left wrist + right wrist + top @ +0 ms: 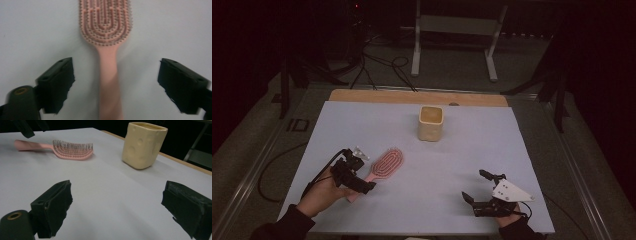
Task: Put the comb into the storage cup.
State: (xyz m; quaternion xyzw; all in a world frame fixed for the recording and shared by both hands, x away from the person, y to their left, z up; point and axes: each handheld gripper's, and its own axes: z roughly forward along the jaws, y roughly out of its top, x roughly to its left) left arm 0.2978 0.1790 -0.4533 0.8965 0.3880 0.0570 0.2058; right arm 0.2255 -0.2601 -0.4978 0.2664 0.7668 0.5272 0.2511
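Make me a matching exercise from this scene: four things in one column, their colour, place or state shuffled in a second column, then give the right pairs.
Column one:
1. hairbrush
2. cup
3. left gripper
4. right gripper

Column two:
A. cream, standing upright near the far edge of the table
B. open over bare table, near the right front corner
C. pink, lying flat with bristles up
D. open, its jaws on either side of the pink handle

Pairs: 1-C, 2-A, 3-D, 4-B
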